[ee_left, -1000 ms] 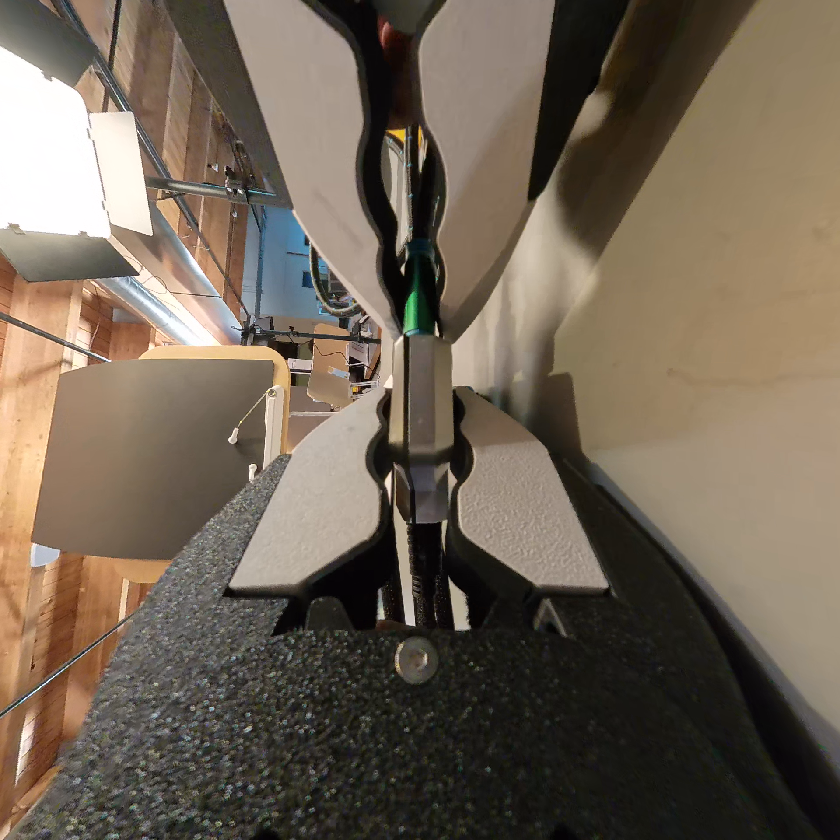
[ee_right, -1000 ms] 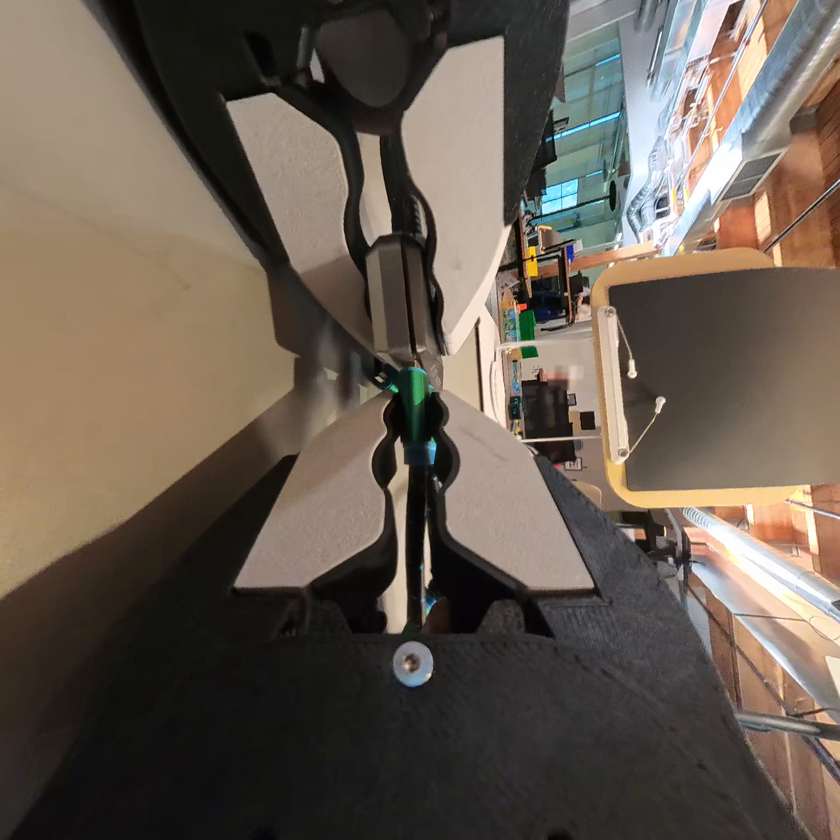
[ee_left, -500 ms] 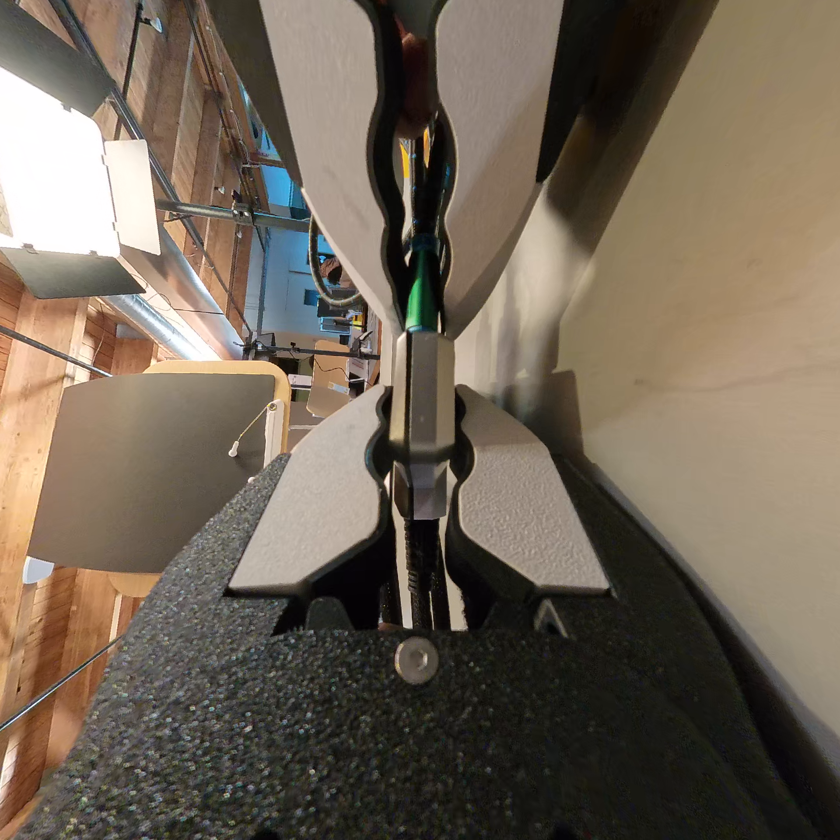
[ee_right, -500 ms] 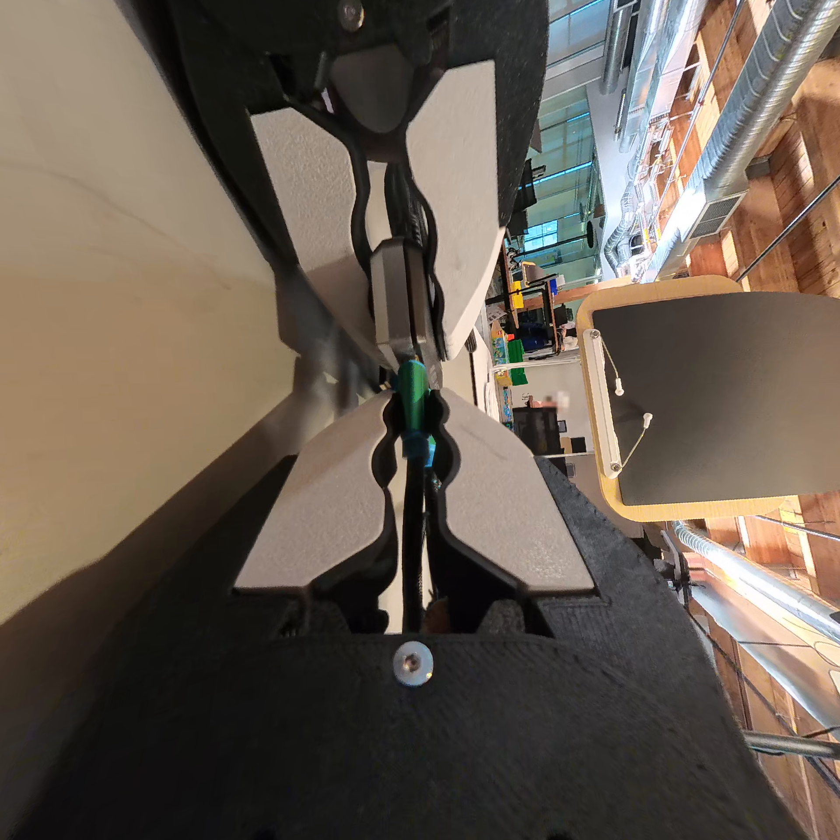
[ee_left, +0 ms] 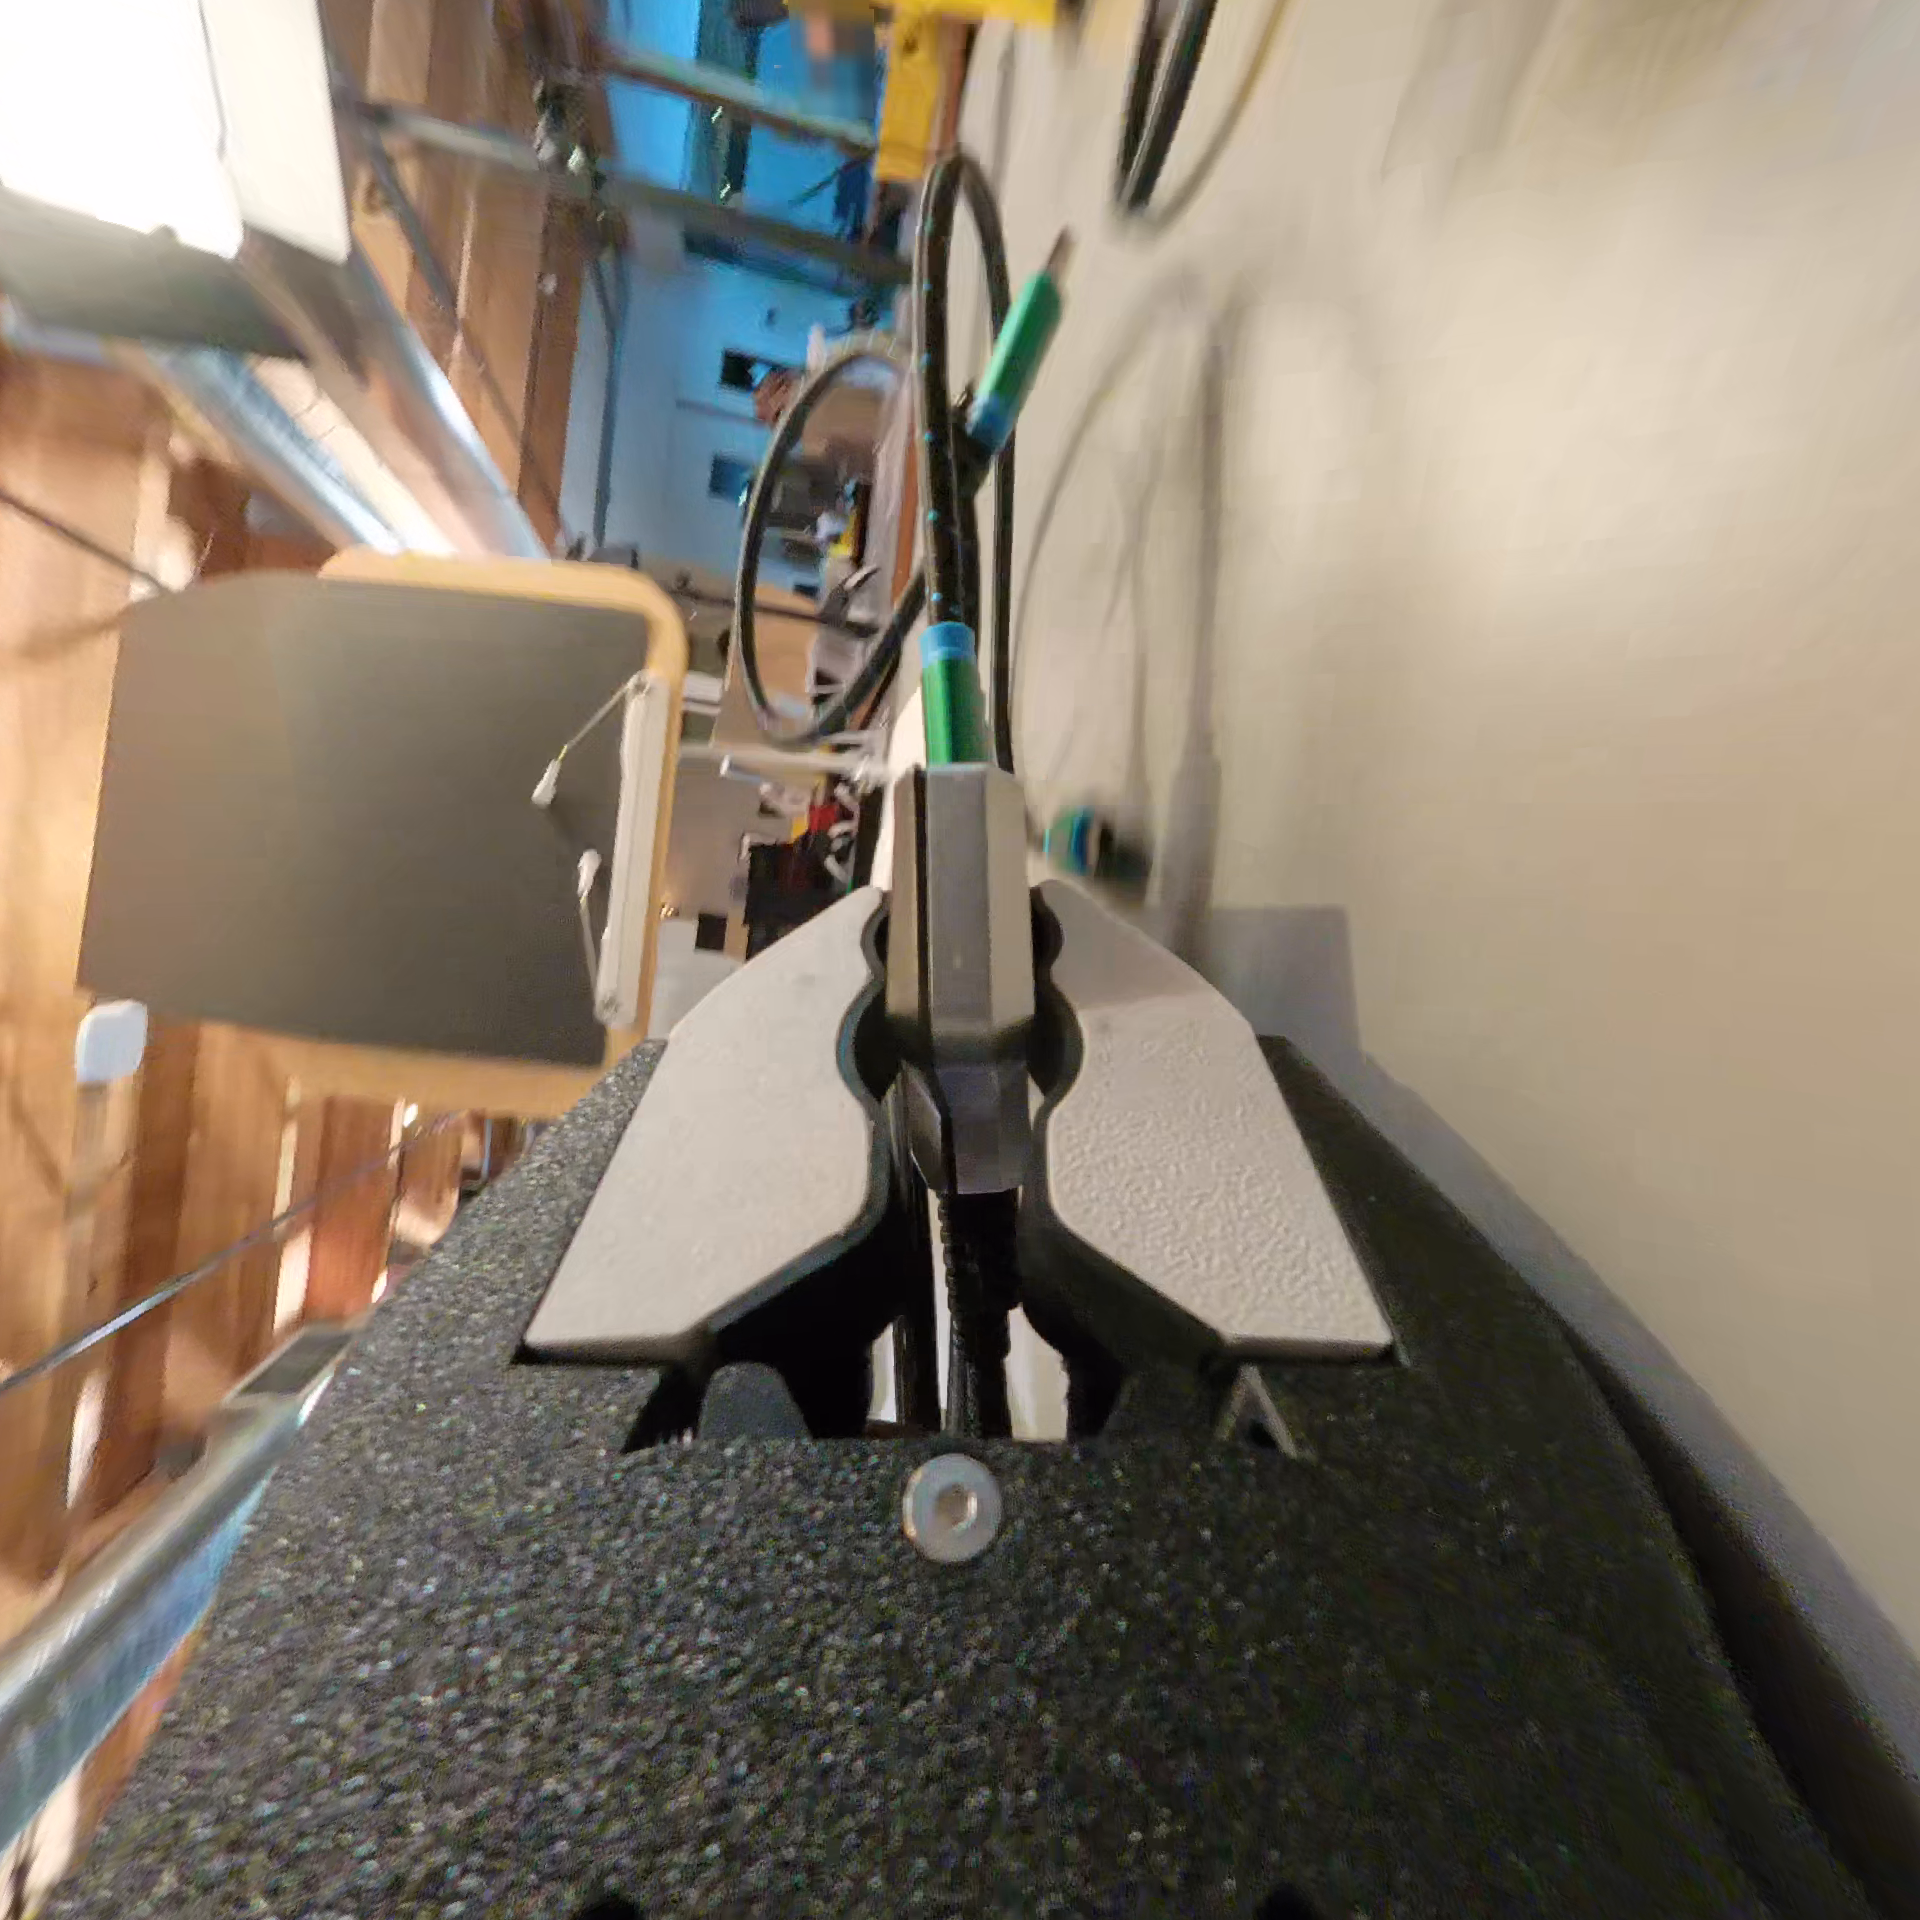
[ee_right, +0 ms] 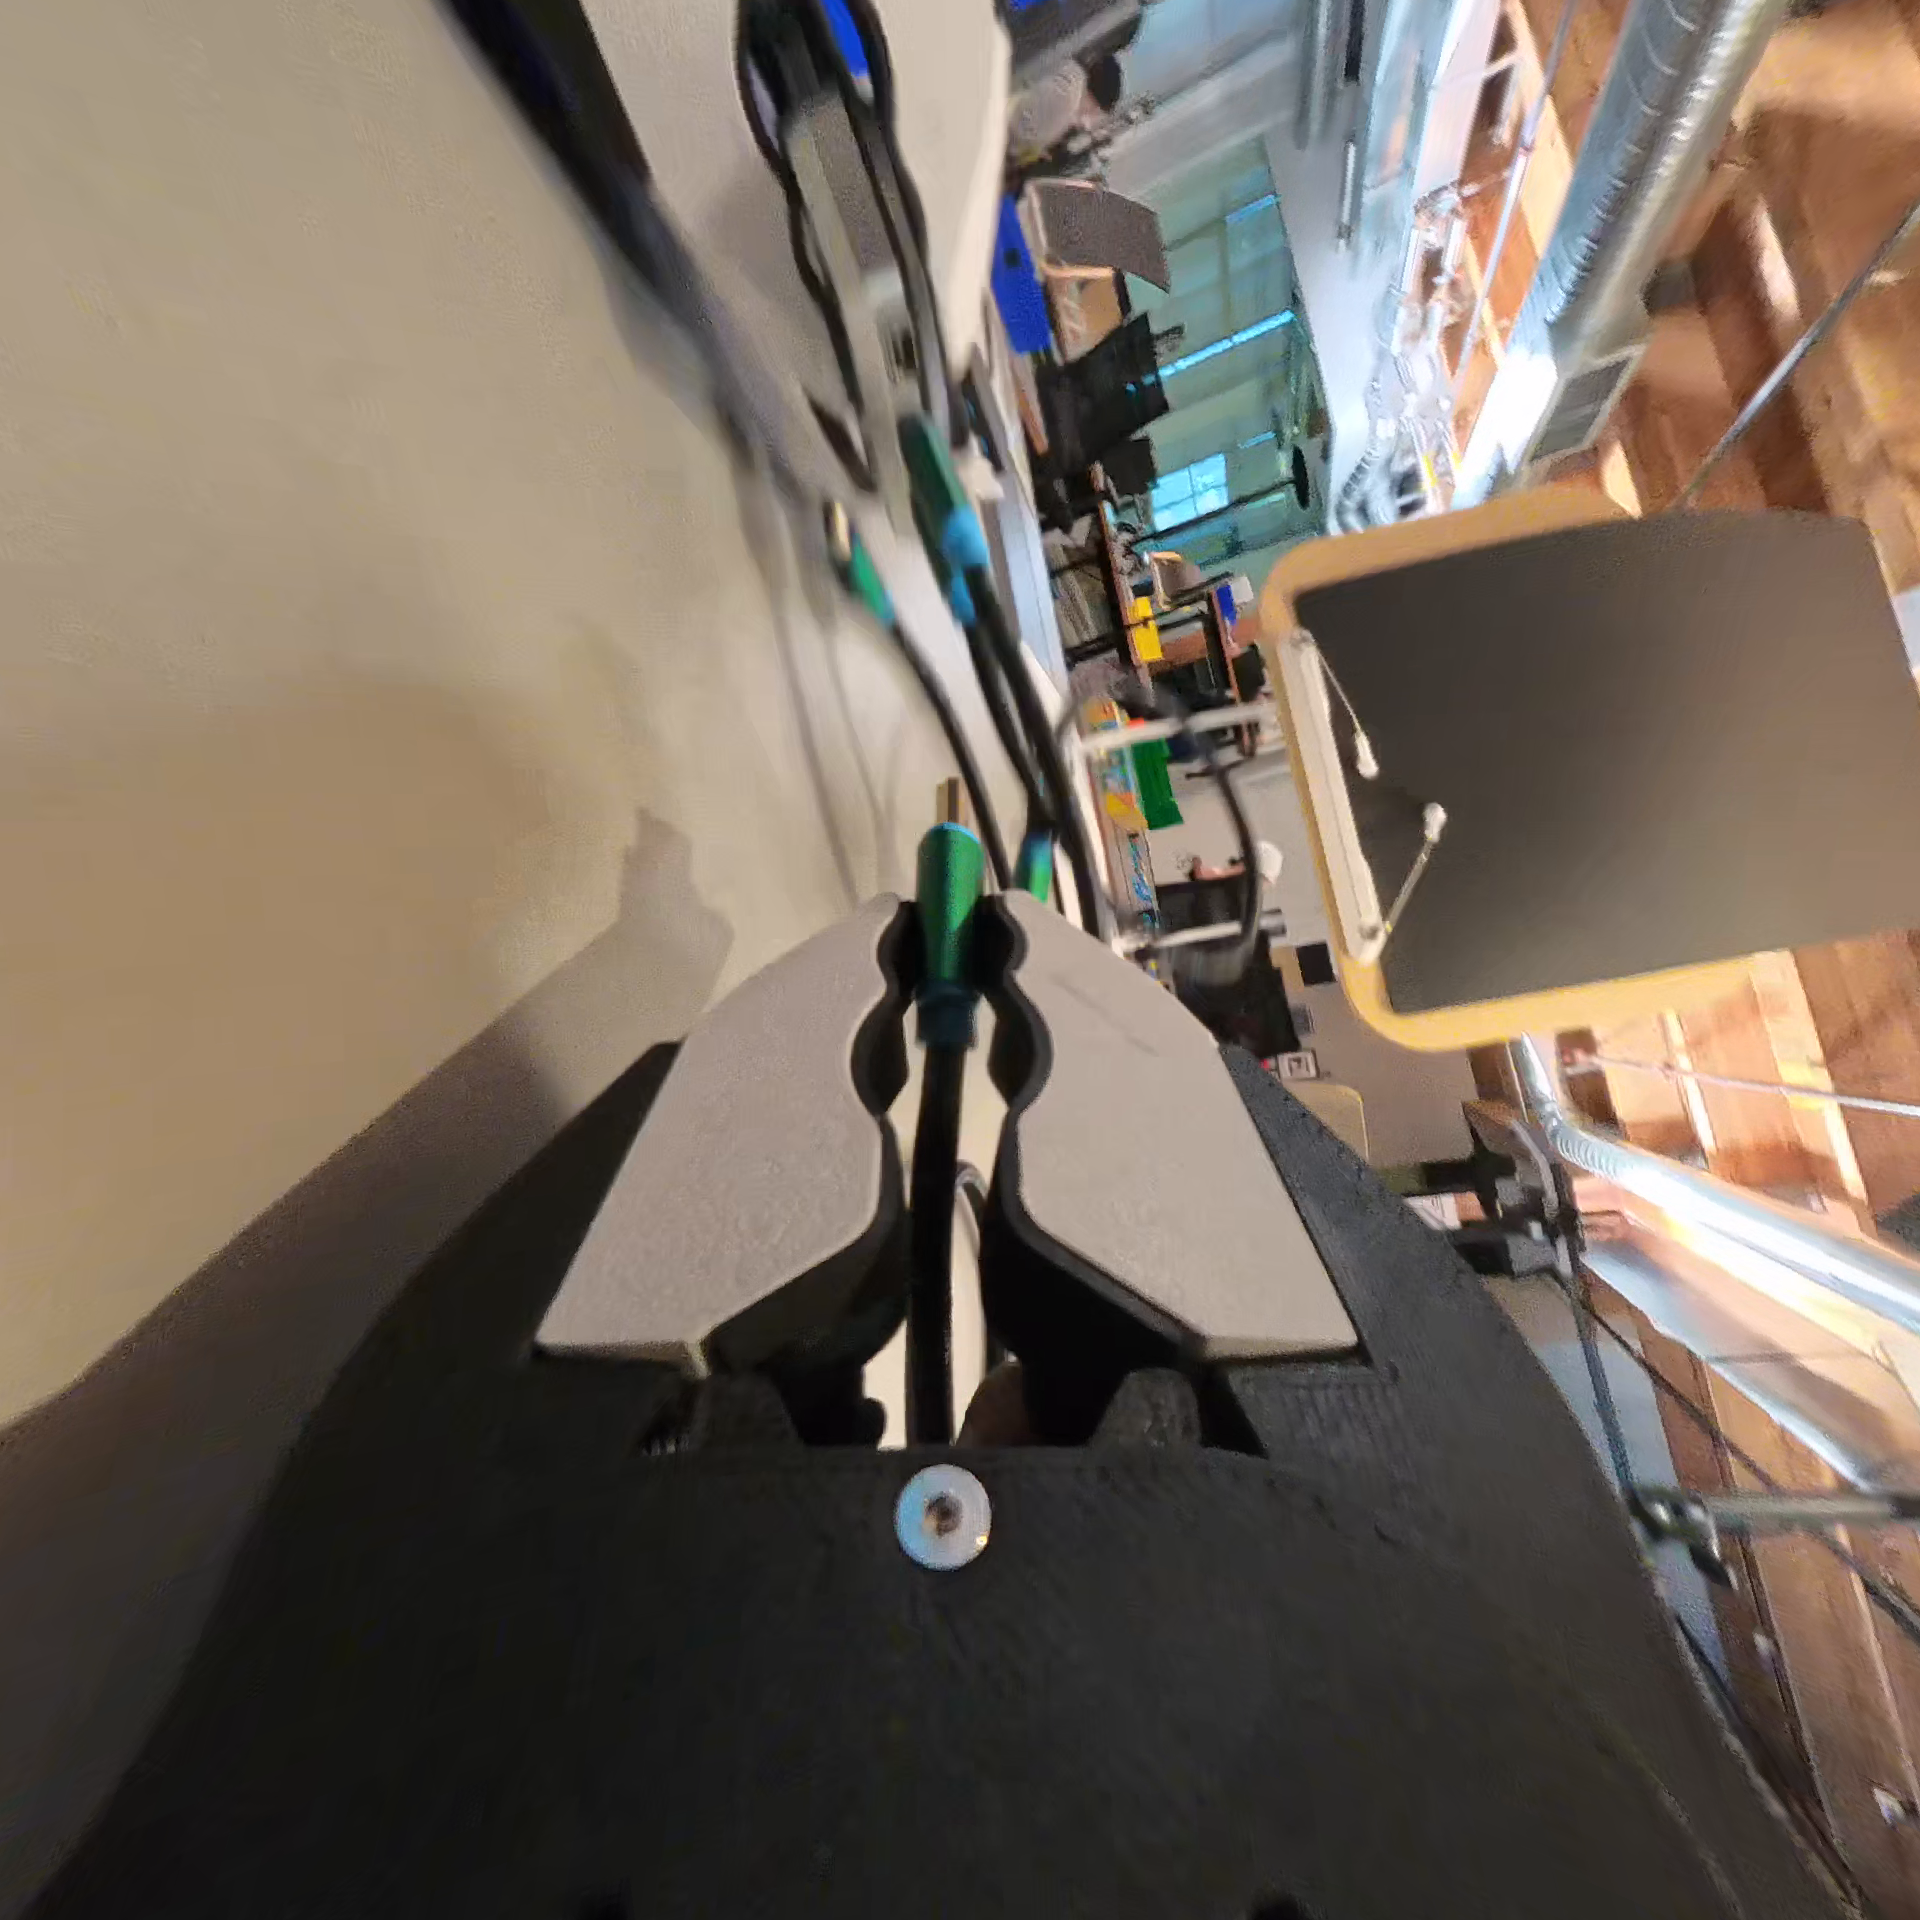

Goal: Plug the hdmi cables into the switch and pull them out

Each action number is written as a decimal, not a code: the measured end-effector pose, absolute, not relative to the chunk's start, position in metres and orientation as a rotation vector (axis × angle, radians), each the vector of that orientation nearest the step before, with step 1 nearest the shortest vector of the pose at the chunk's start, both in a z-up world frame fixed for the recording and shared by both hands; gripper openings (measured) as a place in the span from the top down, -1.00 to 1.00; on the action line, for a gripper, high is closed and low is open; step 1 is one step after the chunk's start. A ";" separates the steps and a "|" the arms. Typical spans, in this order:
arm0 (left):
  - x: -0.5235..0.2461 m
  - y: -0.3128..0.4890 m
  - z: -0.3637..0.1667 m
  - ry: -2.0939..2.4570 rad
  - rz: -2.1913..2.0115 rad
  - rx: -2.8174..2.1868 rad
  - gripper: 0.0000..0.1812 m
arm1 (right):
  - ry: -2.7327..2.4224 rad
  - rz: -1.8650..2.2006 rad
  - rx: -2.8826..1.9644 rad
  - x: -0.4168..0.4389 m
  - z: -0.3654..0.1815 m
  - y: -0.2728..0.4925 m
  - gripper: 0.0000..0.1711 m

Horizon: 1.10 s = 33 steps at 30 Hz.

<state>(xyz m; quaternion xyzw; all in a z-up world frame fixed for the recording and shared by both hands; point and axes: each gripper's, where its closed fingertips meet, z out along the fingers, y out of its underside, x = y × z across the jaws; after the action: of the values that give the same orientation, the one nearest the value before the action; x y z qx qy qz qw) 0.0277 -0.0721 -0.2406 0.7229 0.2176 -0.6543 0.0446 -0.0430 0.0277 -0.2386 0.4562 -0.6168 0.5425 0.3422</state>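
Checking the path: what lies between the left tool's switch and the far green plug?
Left wrist view: another green plug, seemingly seated in the switch, with its black cable.

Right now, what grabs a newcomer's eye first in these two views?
The grey metal switch, clamped in the left gripper at centre frame, with a green HDMI plug seated in its far end. In the right wrist view, the right gripper pinches another green HDMI plug, free in the air beside the pale tabletop.
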 end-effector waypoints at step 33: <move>0.030 -0.082 -0.233 0.858 -2.036 2.261 0.76 | -1.605 1.405 0.377 -0.217 -0.045 0.160 0.86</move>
<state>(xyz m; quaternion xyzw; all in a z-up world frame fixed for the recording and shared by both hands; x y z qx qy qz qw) 0.0302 -0.0821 -0.2328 0.7151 0.2715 -0.6441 -0.0100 -0.2167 0.1599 -0.0450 0.1539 -0.6544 0.5732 0.4685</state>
